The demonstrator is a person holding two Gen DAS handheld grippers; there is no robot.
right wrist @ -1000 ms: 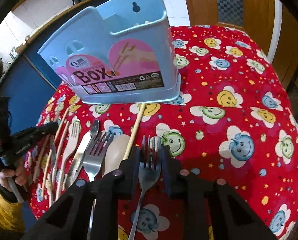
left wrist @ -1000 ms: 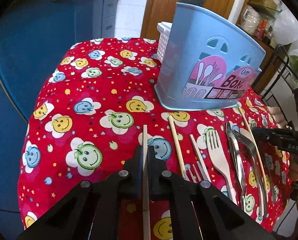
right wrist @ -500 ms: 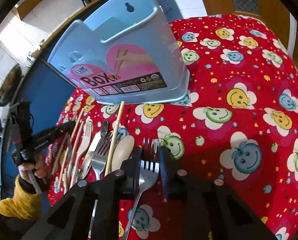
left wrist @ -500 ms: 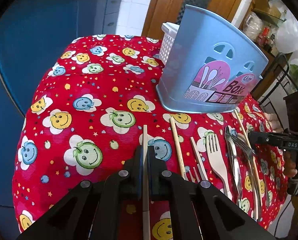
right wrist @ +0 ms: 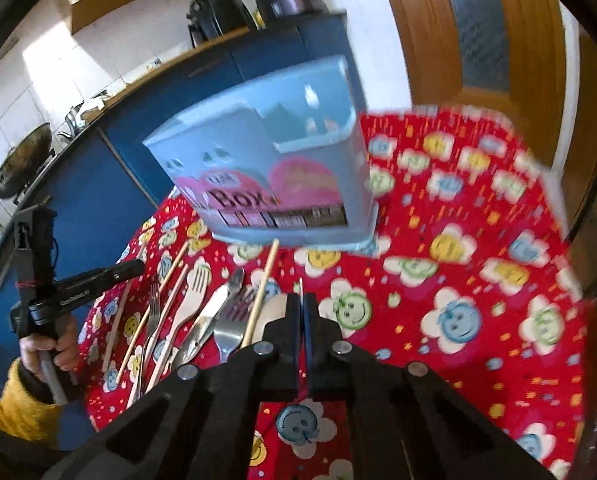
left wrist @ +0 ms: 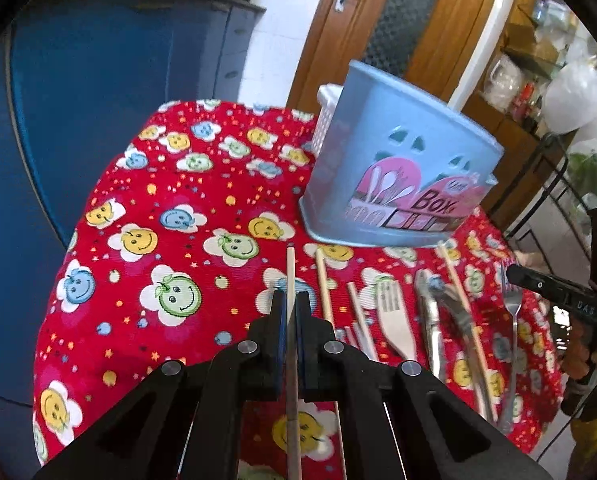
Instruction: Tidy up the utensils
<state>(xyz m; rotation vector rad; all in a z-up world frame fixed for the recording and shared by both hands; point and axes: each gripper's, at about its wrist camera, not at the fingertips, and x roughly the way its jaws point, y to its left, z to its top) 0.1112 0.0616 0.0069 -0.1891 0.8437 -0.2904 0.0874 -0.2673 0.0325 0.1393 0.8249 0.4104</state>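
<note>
A pale-blue utensil box stands upright on the counter's red smiley-face cloth, a white basket just behind it; the box's contents cannot be made out. The left gripper has its fingers clamped on a wooden chopstick. The right gripper has just closed its fingers on a metal fork, seen edge-on. Other utensils lie loose before the box.

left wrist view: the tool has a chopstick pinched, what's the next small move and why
Probably lift the chopstick a little higher and carry it toward the open top of the blue box. The left tool is shut on it mid-shaft, its tip points toward the box just beyond, and the box rim appears to stand above that tip.
</note>
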